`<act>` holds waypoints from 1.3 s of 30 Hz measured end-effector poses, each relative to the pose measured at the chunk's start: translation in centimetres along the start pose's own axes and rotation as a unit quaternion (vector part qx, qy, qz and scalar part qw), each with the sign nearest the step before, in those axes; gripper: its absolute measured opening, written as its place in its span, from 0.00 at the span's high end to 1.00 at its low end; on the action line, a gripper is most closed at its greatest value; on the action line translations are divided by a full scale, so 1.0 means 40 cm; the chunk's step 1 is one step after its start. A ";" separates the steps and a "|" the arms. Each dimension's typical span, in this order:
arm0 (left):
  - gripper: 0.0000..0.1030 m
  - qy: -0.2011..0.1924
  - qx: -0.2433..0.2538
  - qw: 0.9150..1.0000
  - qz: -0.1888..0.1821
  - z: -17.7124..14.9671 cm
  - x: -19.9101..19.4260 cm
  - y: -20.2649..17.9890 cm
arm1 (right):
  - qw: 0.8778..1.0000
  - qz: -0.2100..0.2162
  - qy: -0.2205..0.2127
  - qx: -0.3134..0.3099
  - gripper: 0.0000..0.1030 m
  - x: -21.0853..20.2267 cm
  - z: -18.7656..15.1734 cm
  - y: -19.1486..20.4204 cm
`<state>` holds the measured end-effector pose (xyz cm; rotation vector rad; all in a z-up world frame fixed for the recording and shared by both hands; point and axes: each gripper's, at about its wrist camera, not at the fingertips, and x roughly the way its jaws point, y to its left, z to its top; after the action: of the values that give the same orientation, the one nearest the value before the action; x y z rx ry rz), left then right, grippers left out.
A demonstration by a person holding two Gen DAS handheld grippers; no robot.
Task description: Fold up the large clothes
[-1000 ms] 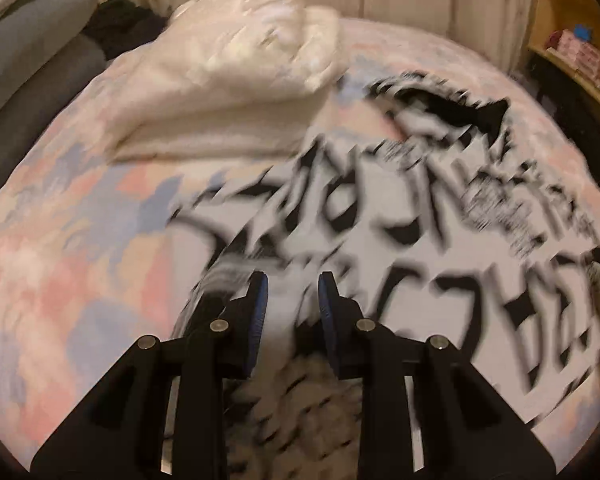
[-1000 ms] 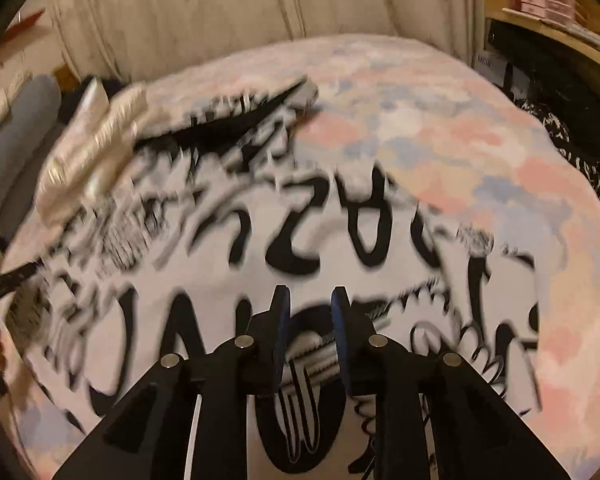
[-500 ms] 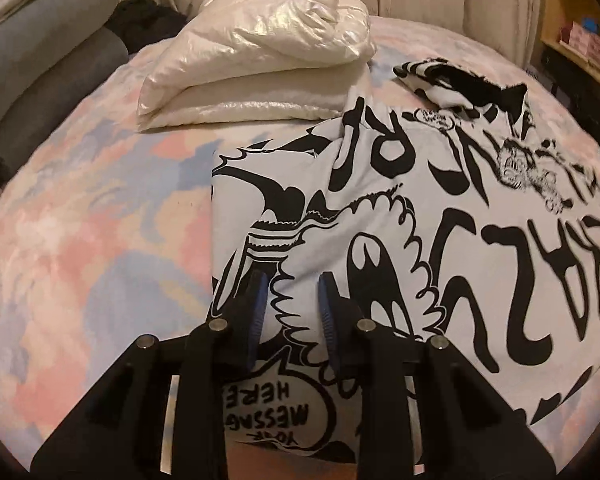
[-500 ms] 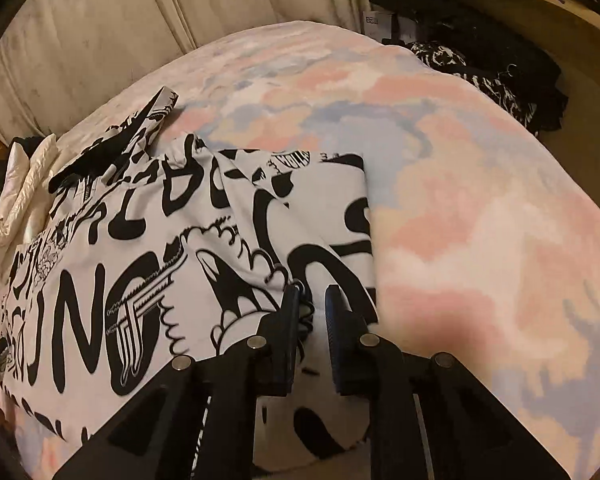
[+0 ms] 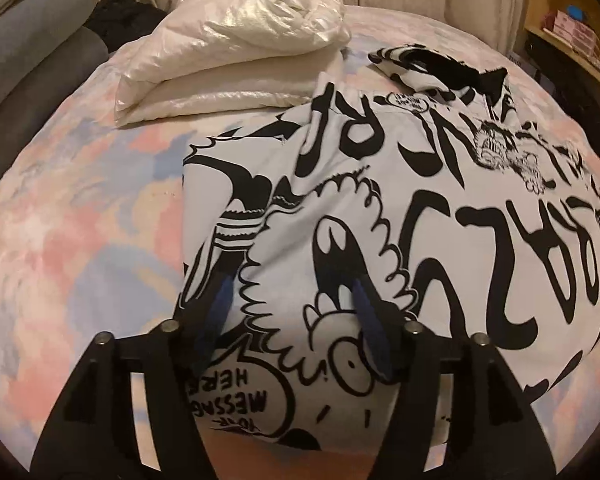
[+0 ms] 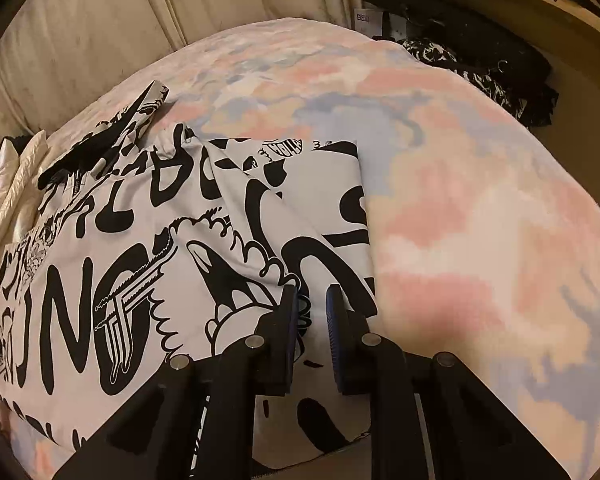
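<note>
Left wrist view: the left gripper [image 5: 292, 300] has just been opening and now stands wide, its blue pads [image 5: 220, 304] off the cloth. The printed garment [image 5: 400, 220] lies flat on the bedspread [image 5: 80, 240], spreading toward 3 o'clock. A white jacket [image 5: 236, 48] sits at 11 o'clock.

Right wrist view: the right gripper [image 6: 312, 312] is narrow, nipping the garment's [image 6: 140, 260] near right edge; the cloth runs toward 9 o'clock.

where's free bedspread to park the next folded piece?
Two bare patches of the pastel bedspread: right of the printed garment, up to the dark clothes by the shelf; and left of it in the left wrist view, below the folded white puffer jacket. Crowded: the garment's far edge beside the jacket.
</note>
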<state>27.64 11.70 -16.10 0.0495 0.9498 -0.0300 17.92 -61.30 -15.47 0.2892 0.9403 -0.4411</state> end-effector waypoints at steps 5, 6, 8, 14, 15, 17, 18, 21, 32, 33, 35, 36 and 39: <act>0.32 0.004 -0.002 1.000 -0.003 -0.005 0.001 -0.005 | 1.000 0.015 0.002 0.012 0.86 0.007 0.003 -0.014; 0.27 0.007 -0.001 1.000 -0.010 -0.004 0.003 -0.006 | 1.000 0.018 0.002 0.014 0.86 0.008 0.003 -0.016; 0.20 0.012 0.005 1.000 -0.021 -0.005 0.006 -0.011 | 1.000 0.023 0.002 0.018 0.86 0.010 0.003 -0.020; 0.18 0.012 0.002 1.000 -0.024 -0.005 0.011 -0.012 | 1.000 0.023 0.002 0.016 0.85 0.018 0.002 -0.017; 0.18 0.011 0.001 1.000 -0.026 -0.005 0.012 -0.012 | 1.000 0.022 0.002 0.015 0.85 0.019 0.001 -0.017; 0.16 0.012 0.002 0.999 -0.031 -0.005 0.014 -0.012 | 1.000 0.023 -0.002 0.016 0.84 0.019 0.000 -0.017; 0.14 0.013 0.003 0.999 -0.035 -0.004 0.015 -0.013 | 1.000 0.025 -0.004 0.017 0.84 0.019 -0.002 -0.018; 0.04 0.021 0.016 0.998 -0.048 -0.001 0.025 -0.021 | 0.999 0.032 -0.007 0.020 0.82 0.021 -0.006 -0.021; 0.10 0.063 -0.015 0.995 -0.080 0.062 -0.005 -0.022 | 0.998 0.021 0.035 -0.056 0.29 0.029 0.013 0.065; 0.13 0.064 -0.018 0.994 -0.090 0.077 -0.017 -0.020 | 0.996 0.015 0.045 -0.071 0.28 0.026 0.016 0.088; 0.13 0.052 -0.012 0.994 -0.099 0.120 -0.054 -0.026 | 0.994 -0.005 0.047 -0.103 0.28 0.007 0.027 0.133; 0.13 0.044 -0.002 0.995 -0.095 0.141 -0.070 -0.033 | 0.992 0.002 0.045 -0.115 0.28 -0.008 0.036 0.154; 0.13 0.019 0.039 0.995 -0.090 0.214 -0.117 -0.075 | 0.990 0.025 0.022 -0.138 0.28 -0.066 0.080 0.216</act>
<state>31.74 8.25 -7.42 0.0372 0.9888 -0.2329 23.02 -54.49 -11.10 0.0696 1.0216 -0.2546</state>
